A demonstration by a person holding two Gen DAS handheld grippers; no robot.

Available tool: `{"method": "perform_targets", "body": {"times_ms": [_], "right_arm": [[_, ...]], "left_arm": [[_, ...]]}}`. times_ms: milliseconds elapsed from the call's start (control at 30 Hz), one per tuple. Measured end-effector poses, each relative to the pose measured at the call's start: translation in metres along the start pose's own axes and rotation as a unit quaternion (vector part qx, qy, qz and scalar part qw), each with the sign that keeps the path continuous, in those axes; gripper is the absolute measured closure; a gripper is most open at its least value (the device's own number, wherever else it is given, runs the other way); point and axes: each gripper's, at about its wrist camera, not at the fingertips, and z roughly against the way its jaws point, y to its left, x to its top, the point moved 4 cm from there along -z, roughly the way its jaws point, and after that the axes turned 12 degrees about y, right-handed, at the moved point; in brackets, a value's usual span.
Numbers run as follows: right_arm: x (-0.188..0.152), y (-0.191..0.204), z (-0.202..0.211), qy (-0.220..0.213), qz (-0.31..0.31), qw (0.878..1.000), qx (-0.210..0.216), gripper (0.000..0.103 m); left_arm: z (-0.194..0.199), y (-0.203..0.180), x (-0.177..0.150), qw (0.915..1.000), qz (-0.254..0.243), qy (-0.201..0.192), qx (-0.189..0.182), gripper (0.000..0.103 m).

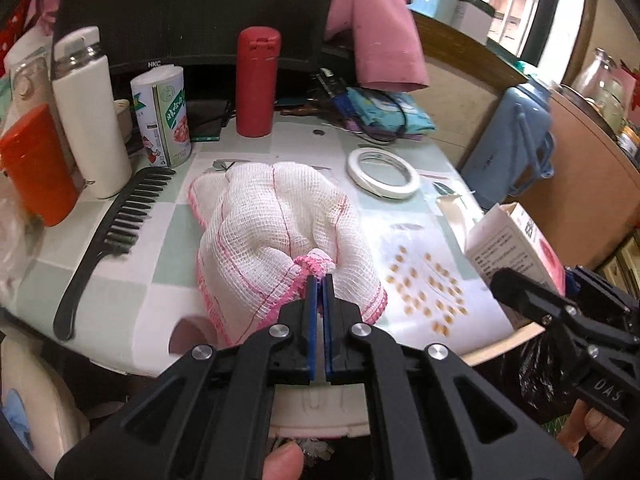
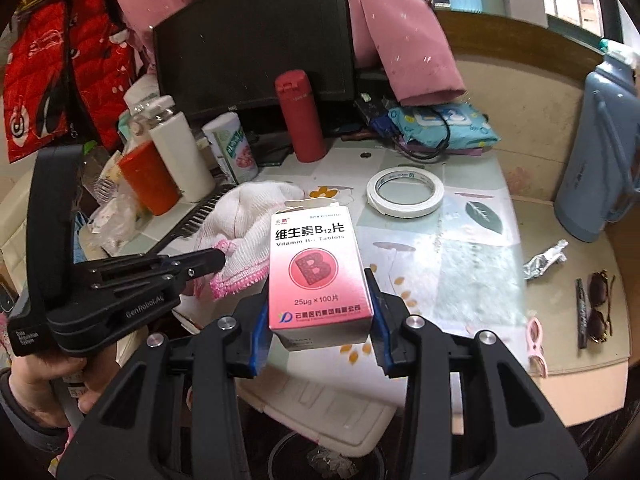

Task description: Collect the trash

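My left gripper (image 1: 320, 280) is shut on the pink-edged corner of a white mesh cloth (image 1: 276, 216) that lies on the table; it also shows in the right wrist view (image 2: 222, 258) on the cloth (image 2: 240, 216). My right gripper (image 2: 320, 300) is shut on a pink and white vitamin B12 tablet box (image 2: 316, 272) and holds it upright above the table's near edge. The box shows at the right of the left wrist view (image 1: 516, 244). A crumpled foil wrapper (image 2: 544, 260) lies on the table's right side. A bin with a black liner (image 2: 320, 460) sits below the table edge.
On the table stand a red flask (image 1: 256, 80), a white flask (image 1: 92, 116), an orange cup (image 1: 36, 164) and a can (image 1: 162, 116). A black comb (image 1: 108, 236), a tape roll (image 1: 382, 174), sunglasses (image 2: 600, 308) and a pink clip (image 2: 536, 344) lie there. A blue thermos (image 2: 600, 152) stands right.
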Motion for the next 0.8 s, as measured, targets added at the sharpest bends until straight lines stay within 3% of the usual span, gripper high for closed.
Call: {"method": "perform_targets", "body": {"times_ms": [800], "right_arm": [[-0.085, 0.027, 0.118, -0.053, -0.011, 0.999, -0.009, 0.062]], "left_arm": [[0.101, -0.069, -0.083, 0.9979, -0.051, -0.039, -0.008, 0.101]]}}
